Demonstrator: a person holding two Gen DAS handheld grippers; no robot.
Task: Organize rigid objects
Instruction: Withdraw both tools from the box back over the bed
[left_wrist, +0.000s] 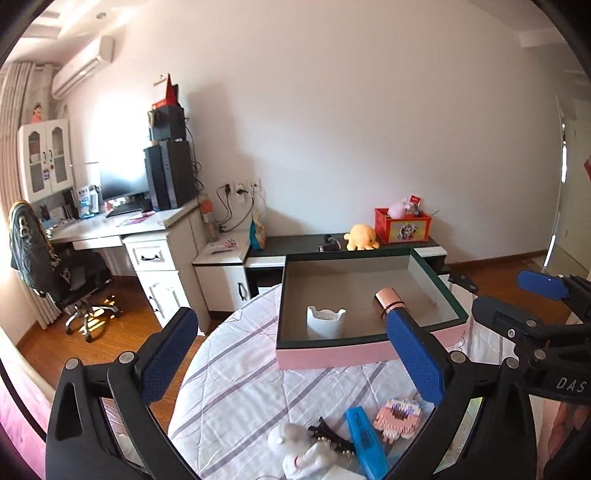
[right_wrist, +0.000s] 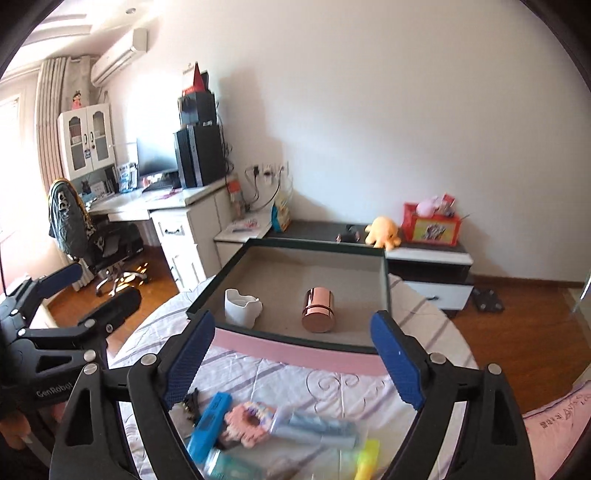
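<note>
Your worktop (right_wrist: 332, 384) carries the box (right_wrist: 295, 350) at its far side, open upward to receive items; cup (right_wrist: 240, 308) and canister (right_wrist: 318, 309) already stand inside. Loose pieces, including the blue case (left_wrist: 365, 439), lie nearest you. Left tool (left_wrist: 291, 358) and right tool (right_wrist: 291, 362) gape wide, empty.

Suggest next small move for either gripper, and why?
Probably lower the left gripper onto the blue marker. Both grippers are open and empty; the box holds only the white cup and copper canister.
</note>
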